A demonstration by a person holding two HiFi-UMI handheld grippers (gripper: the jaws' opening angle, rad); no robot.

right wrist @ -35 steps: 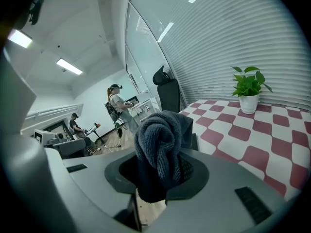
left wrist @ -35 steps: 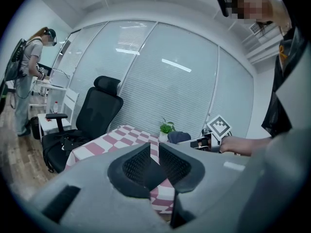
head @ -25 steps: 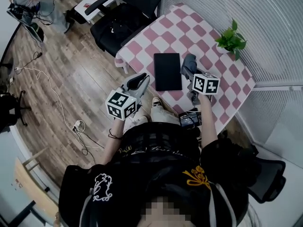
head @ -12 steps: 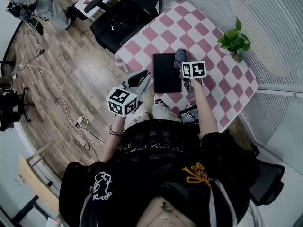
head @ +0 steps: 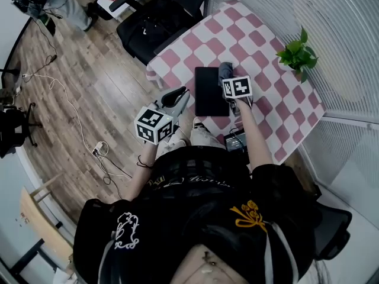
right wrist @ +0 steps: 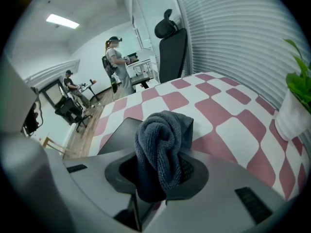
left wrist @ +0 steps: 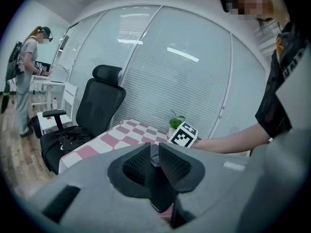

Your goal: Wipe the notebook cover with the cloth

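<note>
A black notebook (head: 208, 91) lies flat on the pink-and-white checkered table (head: 266, 99). My right gripper (head: 230, 81) is shut on a bunched grey cloth (head: 224, 70) and hovers at the notebook's right edge. In the right gripper view the cloth (right wrist: 163, 147) bulges up out of the right gripper (right wrist: 158, 171), with the notebook (right wrist: 121, 132) just behind and to the left. My left gripper (head: 181, 96) is held off the table's near-left edge, beside the notebook. The left gripper (left wrist: 154, 158) has its jaws together with nothing held.
A potted plant (head: 298, 54) stands at the table's far right, and the plant (right wrist: 297, 96) shows at right in the right gripper view. A black office chair (head: 157, 25) stands beyond the table's left end. Cables (head: 65, 108) trail over the wooden floor. A person (right wrist: 116, 64) stands by a far desk.
My right gripper with the cloth has moved left and away from me, from the table's near right to the notebook's right edge. The left gripper has hardly moved.
</note>
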